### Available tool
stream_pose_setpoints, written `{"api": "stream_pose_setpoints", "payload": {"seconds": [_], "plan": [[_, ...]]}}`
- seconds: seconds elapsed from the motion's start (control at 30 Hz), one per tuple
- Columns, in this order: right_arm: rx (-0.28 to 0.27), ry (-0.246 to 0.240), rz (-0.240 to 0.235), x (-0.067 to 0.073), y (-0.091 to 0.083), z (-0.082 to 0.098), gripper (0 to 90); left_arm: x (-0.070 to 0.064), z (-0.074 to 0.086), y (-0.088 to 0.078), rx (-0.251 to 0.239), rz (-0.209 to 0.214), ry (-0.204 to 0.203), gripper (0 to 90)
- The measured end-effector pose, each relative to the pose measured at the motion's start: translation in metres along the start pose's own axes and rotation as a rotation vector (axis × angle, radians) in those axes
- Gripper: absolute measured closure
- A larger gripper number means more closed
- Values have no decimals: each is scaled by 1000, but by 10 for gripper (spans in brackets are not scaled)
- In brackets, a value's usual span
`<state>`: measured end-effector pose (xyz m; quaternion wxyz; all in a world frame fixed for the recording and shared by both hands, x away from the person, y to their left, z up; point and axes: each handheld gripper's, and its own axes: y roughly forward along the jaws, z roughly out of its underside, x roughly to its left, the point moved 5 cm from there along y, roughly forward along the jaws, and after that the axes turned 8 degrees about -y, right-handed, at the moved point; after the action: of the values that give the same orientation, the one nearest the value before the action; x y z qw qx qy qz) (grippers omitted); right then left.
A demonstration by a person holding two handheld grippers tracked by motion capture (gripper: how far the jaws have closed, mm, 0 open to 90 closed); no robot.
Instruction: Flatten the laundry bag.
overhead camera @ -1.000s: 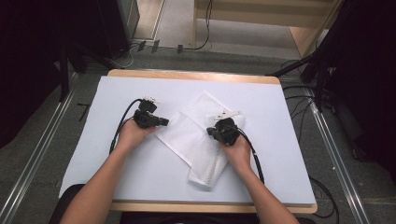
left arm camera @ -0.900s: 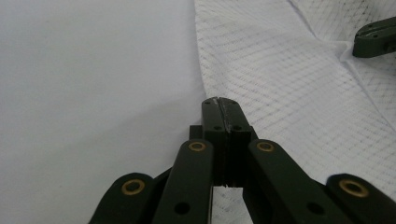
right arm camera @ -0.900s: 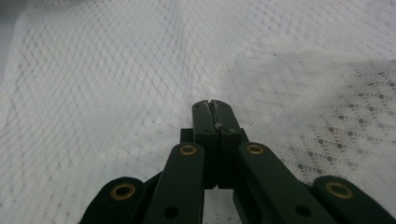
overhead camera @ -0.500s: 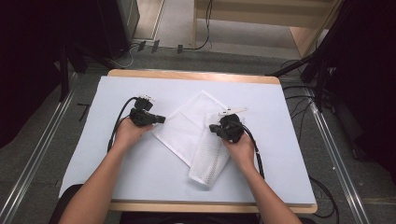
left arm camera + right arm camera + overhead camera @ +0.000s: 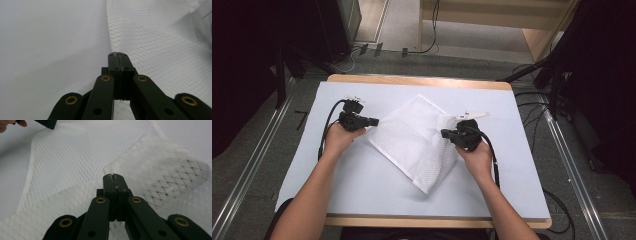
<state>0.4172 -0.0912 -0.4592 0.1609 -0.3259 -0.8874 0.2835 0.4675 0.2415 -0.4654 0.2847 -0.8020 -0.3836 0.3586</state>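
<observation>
The white mesh cloth (image 5: 414, 142) lay between the two grippers. The left gripper (image 5: 373, 121) pinched its left corner with jaws together. The right gripper (image 5: 445, 133) was clamped on a fold.

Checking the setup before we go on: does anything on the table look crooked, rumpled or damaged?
The white mesh bag lies at a slant to the table edges, and its right part is folded over on itself near the right hand-held gripper. No tear or spill shows.

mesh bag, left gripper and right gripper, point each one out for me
mesh bag (image 5: 409, 135), high view, middle of the white netting
left gripper (image 5: 375, 121), high view, tip of its jaws
right gripper (image 5: 444, 133), high view, tip of its jaws
</observation>
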Motion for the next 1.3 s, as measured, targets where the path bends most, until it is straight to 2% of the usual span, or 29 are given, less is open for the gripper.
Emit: {"api": "stream_pose_setpoints", "payload": {"seconds": [0.13, 0.3, 0.4, 0.53, 0.87, 1.07, 1.3], "plan": [[-7, -2, -10, 1, -6, 0, 900, 11, -1, -11, -19, -12, -25, 900], [-8, -11, -22, 4, -14, 4, 900, 31, 1, -27, -47, -36, -69, 900], [-6, -11, -22, 4, -17, 8, 900, 41, 2, -32, -56, -46, -93, 900], [1, -1, -25, 5, -21, 14, 900, 48, 3, -35, -62, -51, -109, 900], [34, 12, -32, 8, -25, 30, 900, 57, 1, -35, -83, -61, -136, 900], [50, 22, -38, 12, -34, 39, 900, 58, 0, -33, -82, -77, -127, 900], [13, 27, -24, 10, -55, 43, 831, 58, 0, -31, -80, -80, -128, 900]]}}
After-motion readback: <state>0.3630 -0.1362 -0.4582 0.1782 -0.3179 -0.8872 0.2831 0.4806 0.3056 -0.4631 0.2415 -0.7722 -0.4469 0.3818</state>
